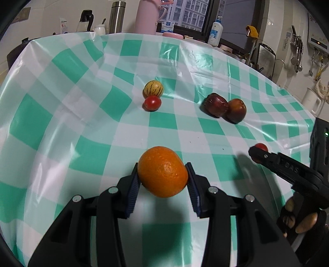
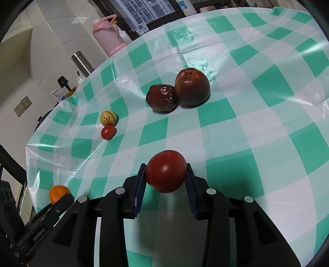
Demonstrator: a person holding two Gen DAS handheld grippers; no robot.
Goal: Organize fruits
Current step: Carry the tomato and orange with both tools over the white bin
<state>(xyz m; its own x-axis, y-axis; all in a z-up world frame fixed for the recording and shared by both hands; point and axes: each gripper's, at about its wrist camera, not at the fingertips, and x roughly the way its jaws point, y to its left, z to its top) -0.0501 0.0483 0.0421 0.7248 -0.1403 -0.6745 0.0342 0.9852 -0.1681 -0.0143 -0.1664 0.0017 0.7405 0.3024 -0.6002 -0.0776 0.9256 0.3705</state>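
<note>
We are gripping a round, dimpled orange fruit (image 1: 162, 171) in the left gripper (image 1: 163, 180), its blue ribbed pads pressing on both sides and holding it clear of the green-and-white checked plastic tablecloth (image 1: 61, 127). In the right gripper (image 2: 166, 174) we are clamping a smooth, glossy red tomato (image 2: 166, 170) the same way, also lifted off the cloth; a hand (image 1: 298, 217) is showing on that tool's handle at the right edge of the left wrist view.

Past the orange, bare cloth is lying open through the middle of the table. Farther on, a small red cherry tomato (image 1: 152, 103) is sitting against a yellow round fruit with dark stripes (image 1: 153, 88), toward the table's far left side as the right wrist camera sees it. To their right, well apart from them, a wrinkled dark red apple (image 2: 162, 98) is touching a smoother reddish-brown apple (image 2: 192, 86).

Behind both pairs the cloth is running free, creased and shiny, up to the far edge. Beyond that edge a pink thermos jug (image 2: 109, 37), a steel flask (image 1: 117, 17) and a white pump bottle (image 1: 216, 32) are standing below a window.
</note>
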